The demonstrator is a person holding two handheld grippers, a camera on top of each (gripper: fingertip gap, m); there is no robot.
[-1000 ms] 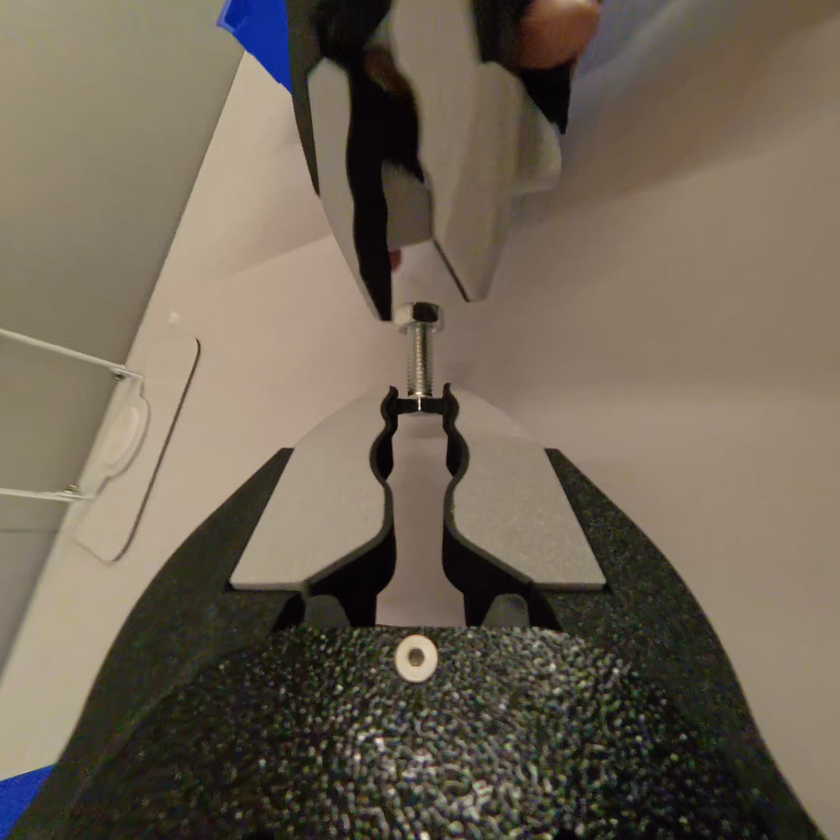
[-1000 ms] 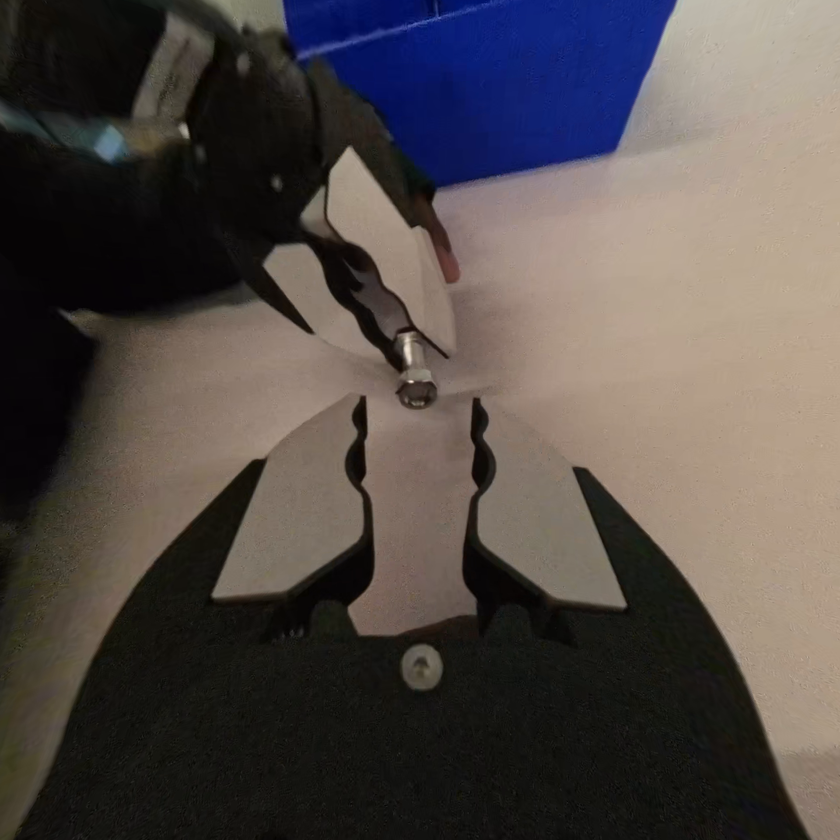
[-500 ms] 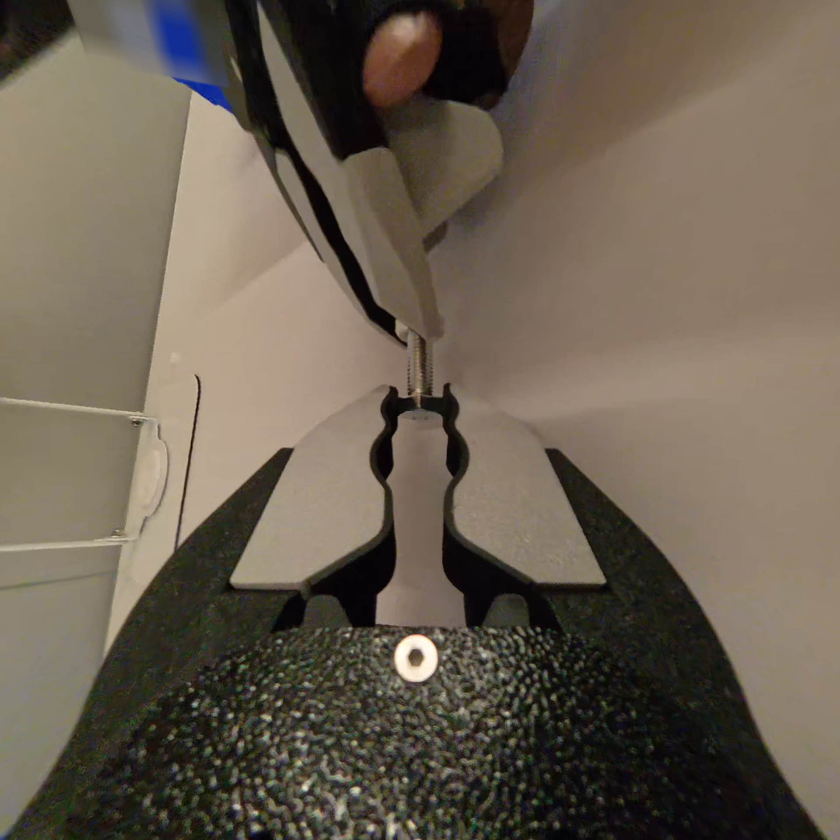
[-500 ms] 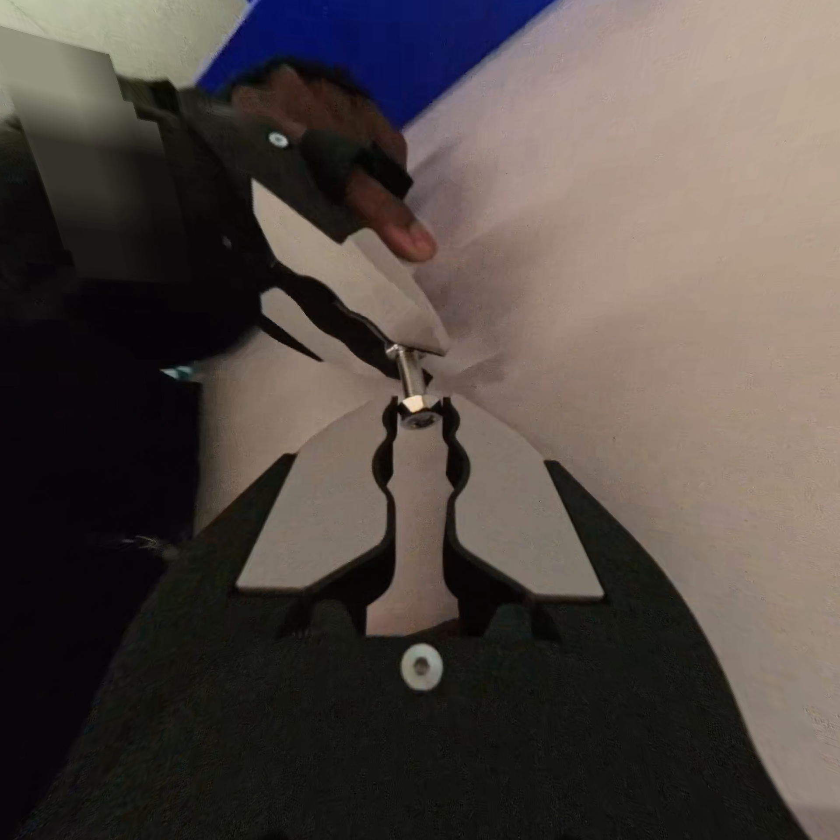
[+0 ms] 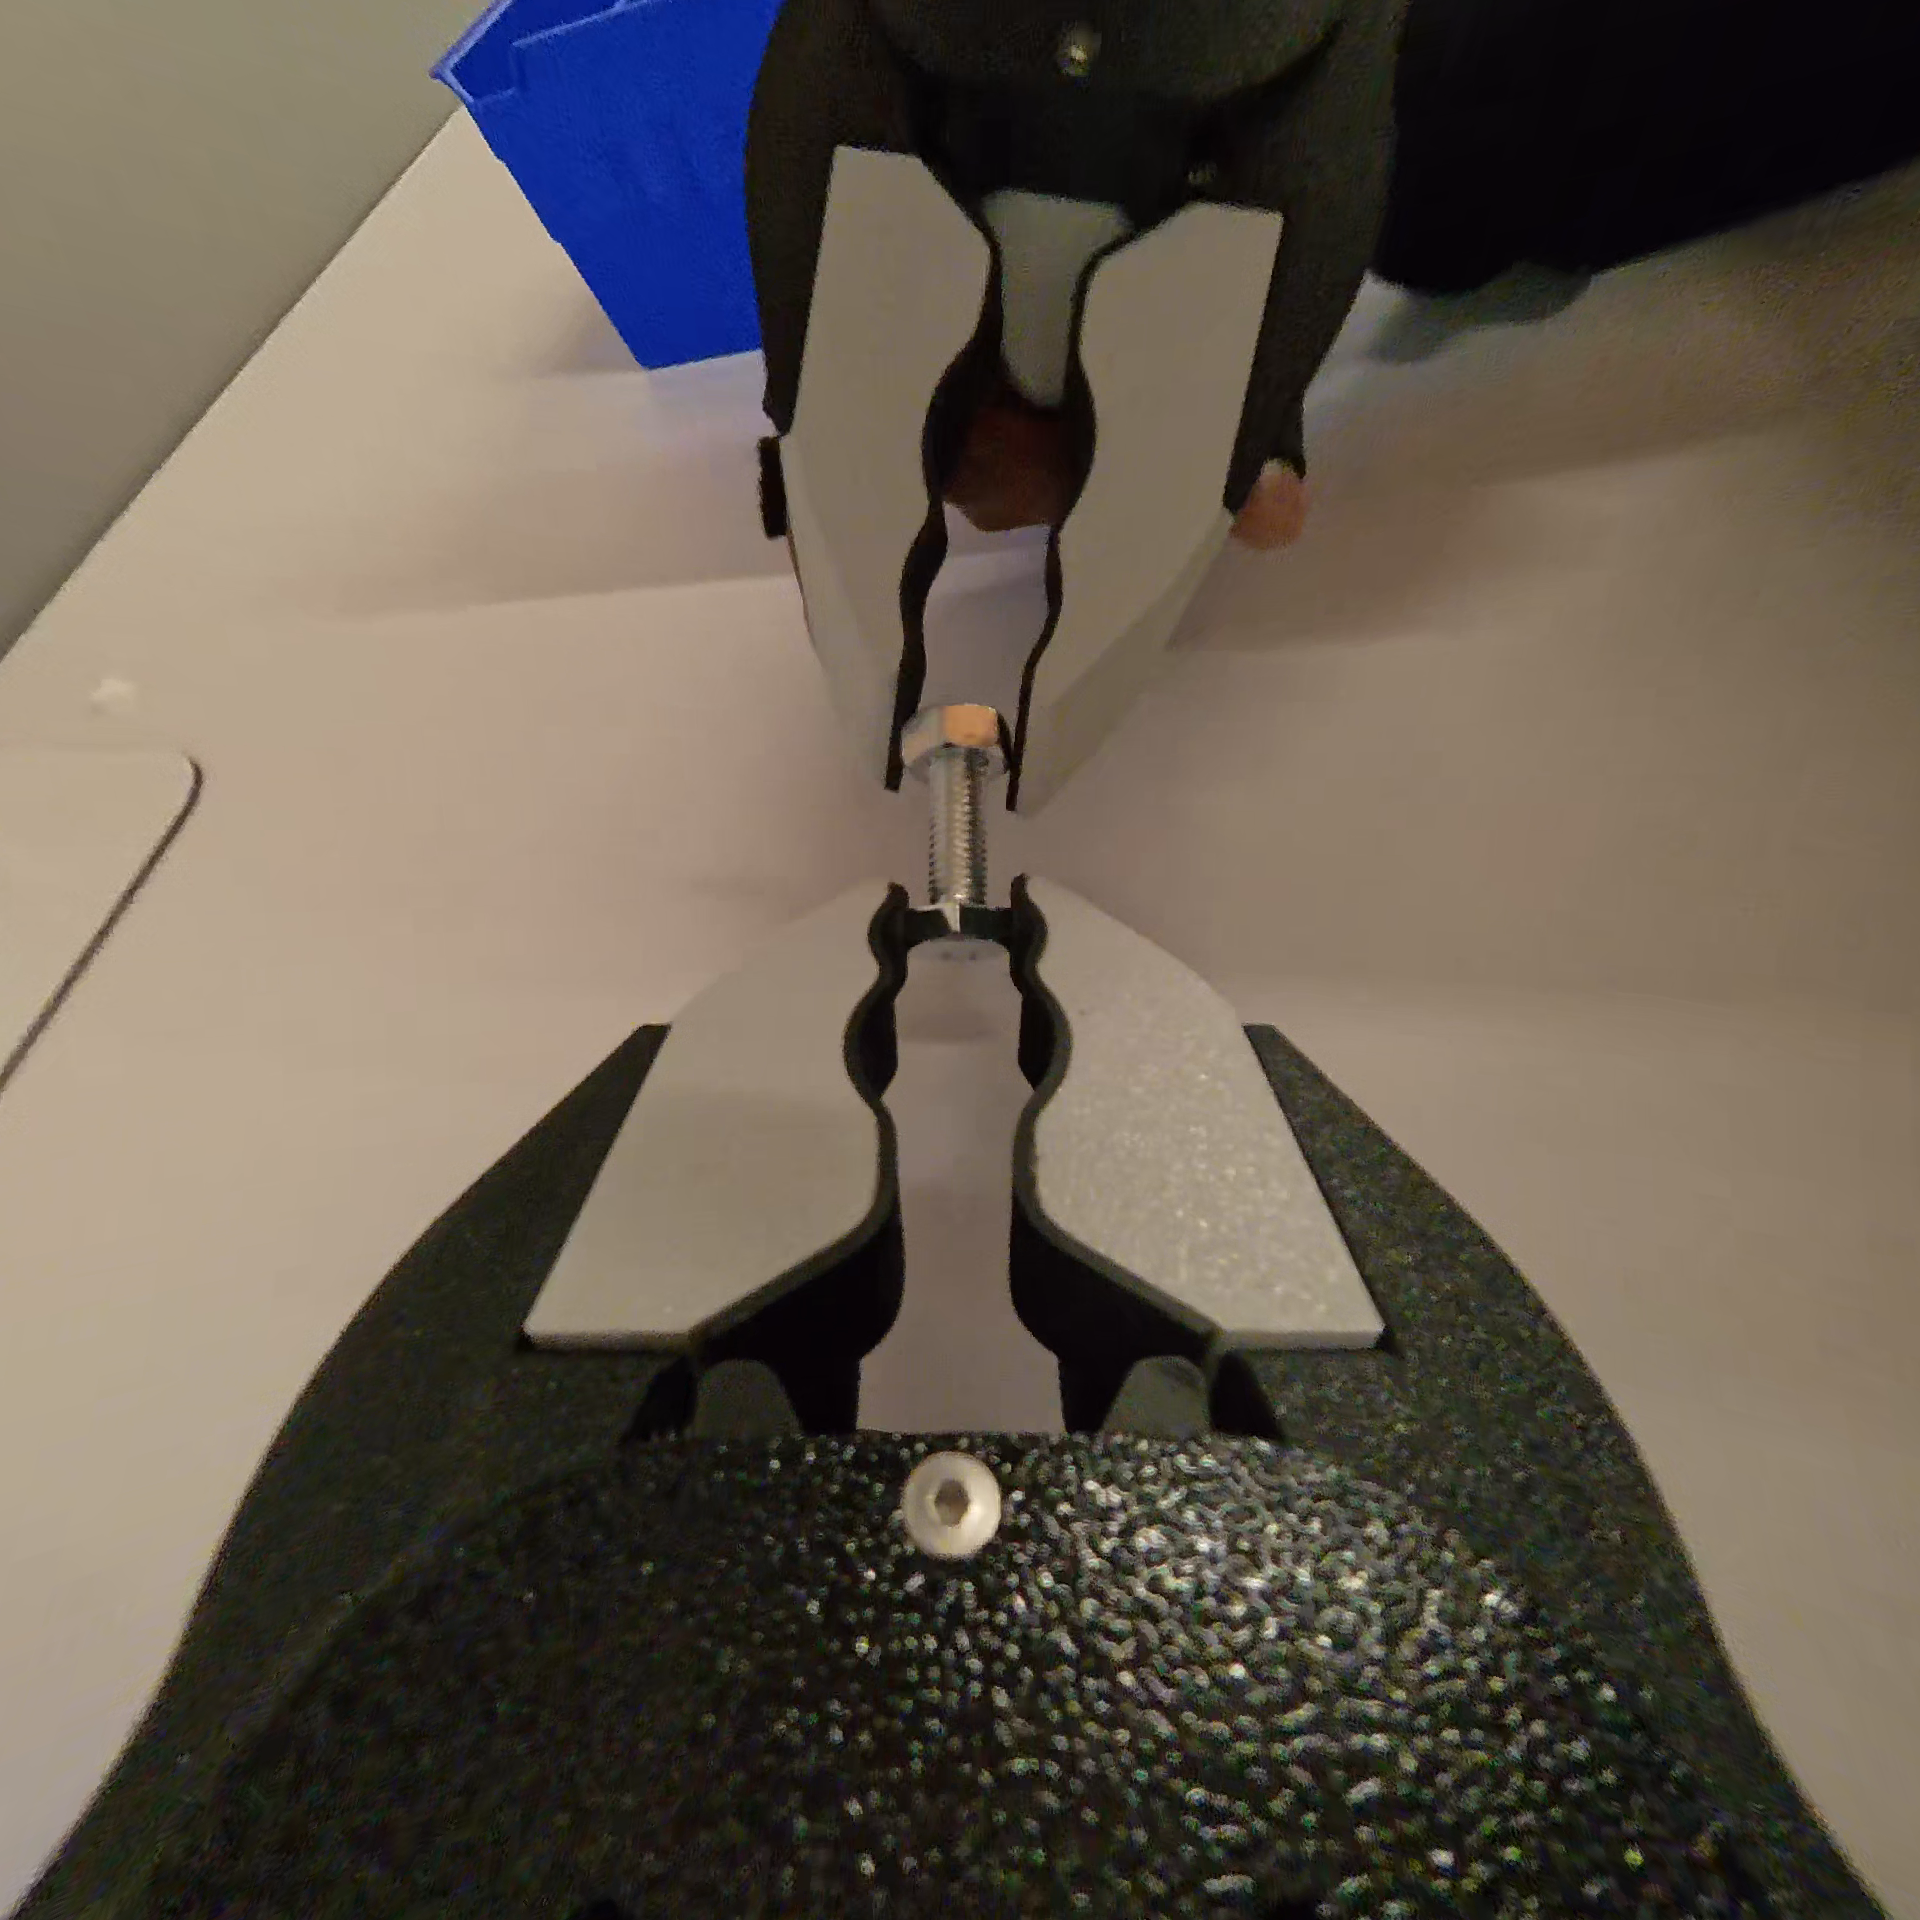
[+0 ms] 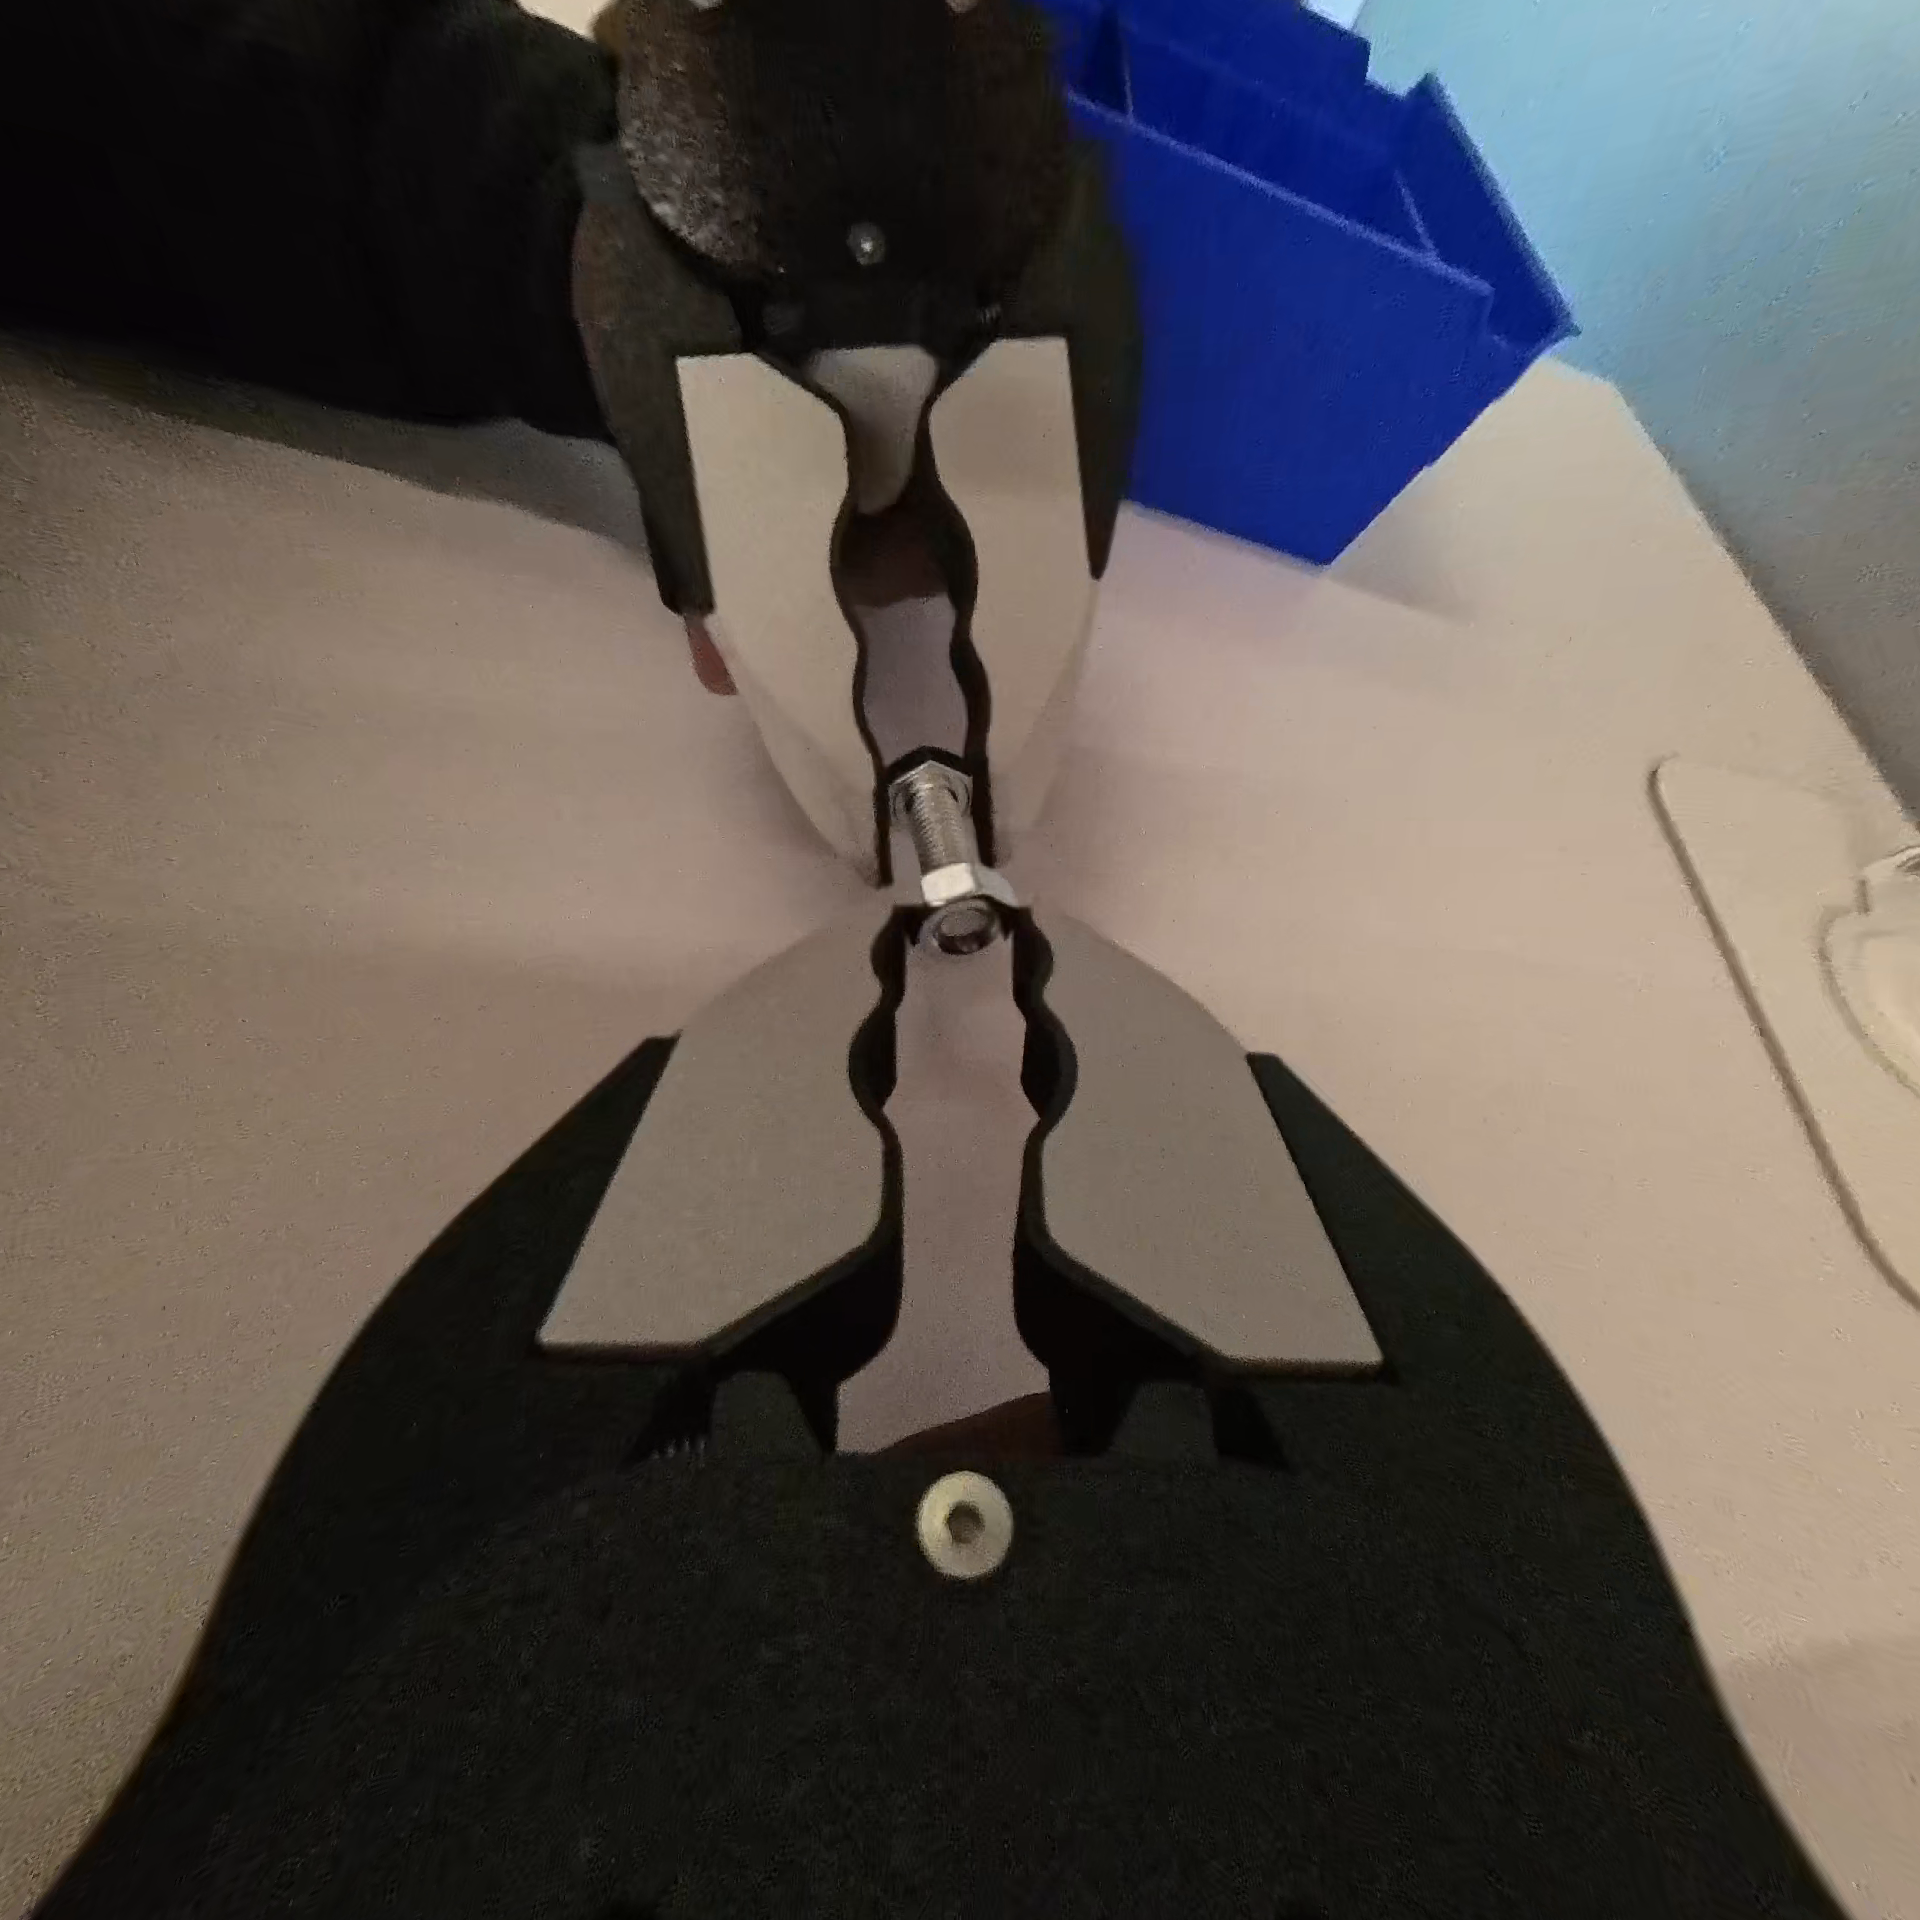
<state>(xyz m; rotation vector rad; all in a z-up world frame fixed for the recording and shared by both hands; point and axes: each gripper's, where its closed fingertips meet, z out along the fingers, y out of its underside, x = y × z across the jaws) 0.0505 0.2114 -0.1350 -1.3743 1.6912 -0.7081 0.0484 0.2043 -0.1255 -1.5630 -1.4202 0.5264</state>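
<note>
A silver bolt (image 5: 957, 831) hangs in the air between my two grippers, above a white table (image 5: 416, 675). My left gripper (image 5: 956, 914) is shut on the bolt's hex head; the threaded shaft points away from it. My right gripper (image 6: 961, 920) is shut on a silver hex nut (image 6: 961, 891) at the shaft's far end, with the nut's hole facing its camera. In the left wrist view the right gripper (image 5: 951, 774) comes down from above with the nut (image 5: 951, 740) between its pads. In the right wrist view the left gripper (image 6: 932, 821) grips the bolt head (image 6: 925, 777).
A blue bin (image 5: 644, 208) stands at the table's far edge; it also shows in the right wrist view (image 6: 1299, 312). Gloved hands (image 5: 1268, 499) hold both grippers. A rounded panel outline (image 5: 104, 831) marks the table, and a clear plastic piece (image 6: 1881, 935) lies at the right. My two grippers' fingertips are within a few centimetres of each other. From either gripper's tips it is about 35 cm to the rounded panel outline (image 5: 104, 831).
My right gripper was open around the nut a second ago, then shut on it. Since then it has twisted about the bolt's axis. My left gripper kept its grip on the bolt head.
</note>
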